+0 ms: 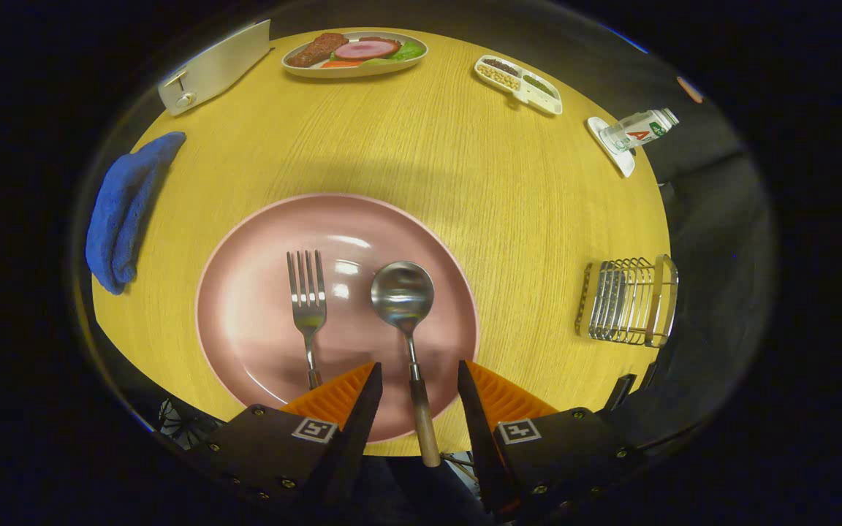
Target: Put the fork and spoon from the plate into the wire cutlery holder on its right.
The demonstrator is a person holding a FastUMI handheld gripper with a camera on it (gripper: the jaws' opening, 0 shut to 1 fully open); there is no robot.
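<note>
Gripper [419, 374] released, lined up on spoon [405, 303] handle.
Fingers straddle the handle without touching; fork [307, 296] beside it on plate [245, 321], holder [629, 301] waiting at right.

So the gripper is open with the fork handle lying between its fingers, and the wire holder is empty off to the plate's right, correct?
Not quite. The gripper view shows the spoon, not the fork, lying with its handle between the open gripper's fingers. The fork lies just beside it on the plate. The wire holder is empty, right of the plate.
</note>
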